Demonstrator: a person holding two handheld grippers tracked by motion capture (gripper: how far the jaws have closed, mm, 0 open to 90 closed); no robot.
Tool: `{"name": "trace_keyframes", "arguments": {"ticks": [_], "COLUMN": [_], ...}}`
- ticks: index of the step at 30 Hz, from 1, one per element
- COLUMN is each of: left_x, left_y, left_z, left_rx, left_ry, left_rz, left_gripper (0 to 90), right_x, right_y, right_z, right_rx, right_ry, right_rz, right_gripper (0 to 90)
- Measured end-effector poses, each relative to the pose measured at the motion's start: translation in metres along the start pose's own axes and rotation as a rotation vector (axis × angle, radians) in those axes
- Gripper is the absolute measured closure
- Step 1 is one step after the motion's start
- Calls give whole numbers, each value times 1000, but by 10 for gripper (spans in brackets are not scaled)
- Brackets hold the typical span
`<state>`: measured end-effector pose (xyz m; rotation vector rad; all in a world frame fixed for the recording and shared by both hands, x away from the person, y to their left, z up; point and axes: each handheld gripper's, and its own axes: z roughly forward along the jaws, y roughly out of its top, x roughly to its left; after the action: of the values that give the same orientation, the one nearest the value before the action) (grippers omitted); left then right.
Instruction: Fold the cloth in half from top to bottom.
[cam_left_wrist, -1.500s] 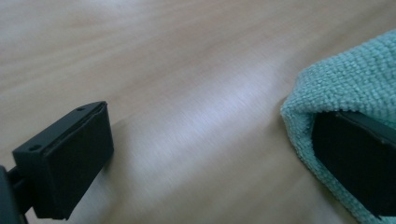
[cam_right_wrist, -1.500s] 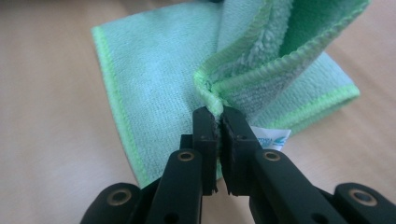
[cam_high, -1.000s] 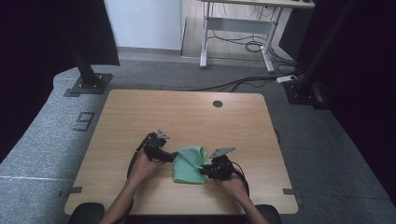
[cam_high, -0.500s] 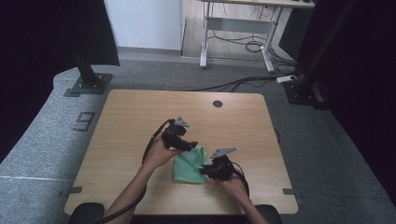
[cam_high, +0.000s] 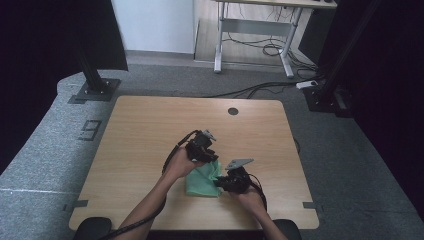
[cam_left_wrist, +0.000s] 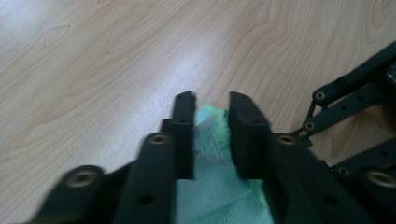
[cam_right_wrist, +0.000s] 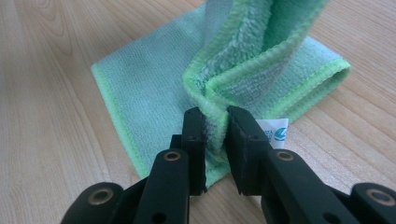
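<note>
A green microfibre cloth (cam_high: 201, 184) lies folded on the wooden table (cam_high: 150, 130) near its front edge. My left gripper (cam_high: 212, 159) is at the cloth's far right corner. Its jaws have just been closing and now pinch a bunched bit of the cloth (cam_left_wrist: 210, 135), seen in the left gripper view between the jaws of the left gripper (cam_left_wrist: 211, 100). My right gripper (cam_high: 218, 183) holds the cloth's right edge. In the right gripper view the right gripper (cam_right_wrist: 215, 116) is shut on a raised fold of the cloth (cam_right_wrist: 154, 70), next to a white label (cam_right_wrist: 276, 132).
A round cable hole (cam_high: 233, 111) sits at the table's far edge. Bare wood lies to the left of and beyond the cloth. Black stand bases (cam_high: 94, 91) and cables lie on the grey floor around the table. The right gripper's linkage (cam_left_wrist: 350, 107) is close by in the left gripper view.
The left gripper moved from the cloth's left side up and right to its far right corner and closed on it. The right gripper kept still with its grip on the cloth.
</note>
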<state>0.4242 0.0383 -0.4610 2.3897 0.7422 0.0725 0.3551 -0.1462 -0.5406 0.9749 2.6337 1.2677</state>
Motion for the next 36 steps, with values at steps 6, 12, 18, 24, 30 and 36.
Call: {"name": "trace_keyframes", "arguments": {"ticks": [6, 12, 18, 24, 30, 36], "left_x": [-4, -11, -20, -24, -27, -27], "left_y": [-9, -22, -42, -69, -100, -116], "left_z": [-17, -32, -39, -40, -39, -46], "left_rx": [-21, -33, -28, -22, -12, -50], "left_ry": [-6, 3, 14, 20, 13, 1], "left_rz": [-2, 3, 9, -6, -40, -73], "left_gripper": [845, 841, 828, 807, 764, 578], "right_x": [2, 2, 2, -1, -8, -4], "right_y": [1, -1, -7, -10, -7, 4], "right_z": [-5, -16, -27, -43, -46, -35], "right_rx": [-5, -20, -30, -51, -58, -65], "right_ry": [-20, -29, -43, -58, -88, -100], "right_rz": [-3, 11, 13, 18, 33, 31], "right_gripper": [718, 660, 578, 510, 438, 359]}}
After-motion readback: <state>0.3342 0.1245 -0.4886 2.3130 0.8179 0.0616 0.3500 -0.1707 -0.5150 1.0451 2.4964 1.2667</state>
